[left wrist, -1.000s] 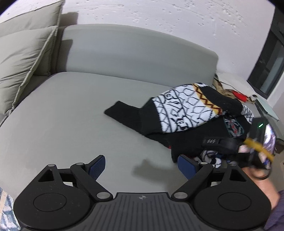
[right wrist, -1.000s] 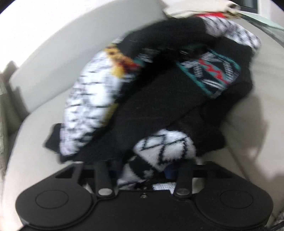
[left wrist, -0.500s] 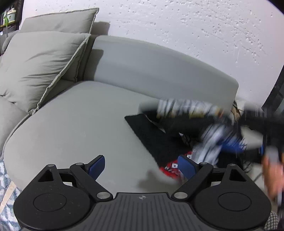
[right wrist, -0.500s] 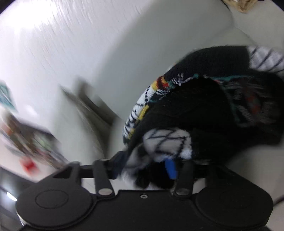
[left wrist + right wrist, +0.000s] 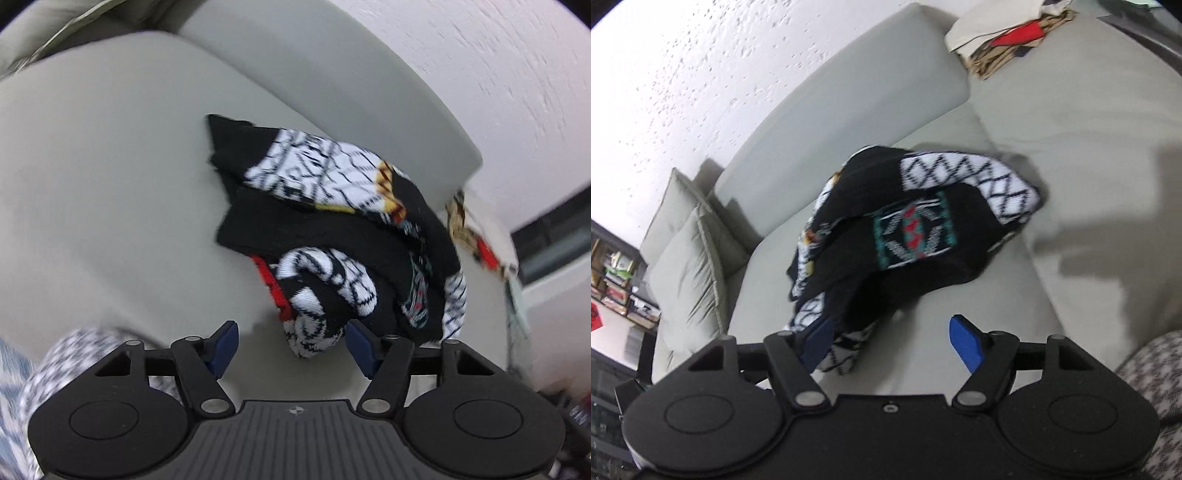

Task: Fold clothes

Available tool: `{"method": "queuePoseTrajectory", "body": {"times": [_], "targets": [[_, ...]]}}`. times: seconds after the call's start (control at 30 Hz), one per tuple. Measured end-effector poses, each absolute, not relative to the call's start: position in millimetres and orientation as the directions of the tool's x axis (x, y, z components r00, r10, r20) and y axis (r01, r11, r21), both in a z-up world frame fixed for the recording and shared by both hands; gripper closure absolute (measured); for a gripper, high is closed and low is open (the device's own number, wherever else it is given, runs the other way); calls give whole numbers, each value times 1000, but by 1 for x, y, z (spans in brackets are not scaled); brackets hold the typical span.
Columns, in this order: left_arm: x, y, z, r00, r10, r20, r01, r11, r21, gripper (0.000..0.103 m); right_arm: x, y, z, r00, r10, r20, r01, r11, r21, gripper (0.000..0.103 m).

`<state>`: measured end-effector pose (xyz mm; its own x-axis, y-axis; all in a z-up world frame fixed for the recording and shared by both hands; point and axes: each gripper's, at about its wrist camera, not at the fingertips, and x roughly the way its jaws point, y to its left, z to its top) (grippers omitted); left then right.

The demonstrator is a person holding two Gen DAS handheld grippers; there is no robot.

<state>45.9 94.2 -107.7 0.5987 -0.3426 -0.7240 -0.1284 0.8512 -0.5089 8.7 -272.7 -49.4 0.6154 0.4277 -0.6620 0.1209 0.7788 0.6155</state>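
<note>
The left hand-held gripper (image 5: 291, 341) is closing around a rolled cuff of the sweater (image 5: 332, 236), pads not yet pressing, likely to draw it flat. The right hand-held gripper (image 5: 892, 338) is opening, its left pad at a hem. The sweater lies bunched on the sofa (image 5: 110, 184).

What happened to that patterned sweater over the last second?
The right tool had the sweater bunched between its fingers; now its jaws are opening, it has let go and pulled back, though a fold lies against one pad. The left tool has dipped toward the heap, jaws closing around a rolled end without pressing it yet. The sweater stayed crumpled on the grey sofa.
</note>
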Motion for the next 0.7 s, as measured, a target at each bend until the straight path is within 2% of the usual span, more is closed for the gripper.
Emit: {"method": "queuePoseTrajectory", "body": {"times": [0.03,0.07,0.1,0.13,0.2,0.3,0.4,0.5,0.53,0.57,0.63,0.7], "targets": [[51,86,-108,602,-320,-731,-102,878,-468,31,12,-276,-52,614,435,-658,133,766,629,33],[56,79,-108,606,-295,-738,-77,902,-424,29,15,-279,-55,618,440,-651,148,748,646,31],[59,71,-110,612,-267,-744,-58,924,-379,29,19,-281,-58,631,435,-642,166,733,660,28],[62,62,-112,616,-248,-748,-35,940,-340,29,24,-286,-60,656,412,-632,180,728,662,21],[68,46,-118,622,-228,-749,17,960,-278,30,41,-293,-68,701,312,-641,215,765,607,19],[76,25,-128,614,-193,-766,90,981,-174,37,70,-303,-81,717,160,-678,261,840,475,24],[83,11,-141,620,-138,-772,133,989,-71,40,102,-309,-103,687,120,-717,264,878,400,26],[93,5,-153,632,-99,-768,138,990,-14,47,126,-319,-128,679,129,-723,303,847,436,28],[95,5,-153,638,-95,-764,149,989,1,57,133,-321,-135,685,142,-714,303,836,457,28],[96,3,-152,646,-88,-758,167,985,28,68,141,-322,-141,689,154,-709,298,830,470,30],[100,2,-144,682,-30,-731,193,971,140,72,153,-319,-143,697,170,-697,265,842,470,32],[109,6,-130,728,43,-684,187,948,258,74,166,-305,-136,696,171,-697,192,891,411,59]]}}
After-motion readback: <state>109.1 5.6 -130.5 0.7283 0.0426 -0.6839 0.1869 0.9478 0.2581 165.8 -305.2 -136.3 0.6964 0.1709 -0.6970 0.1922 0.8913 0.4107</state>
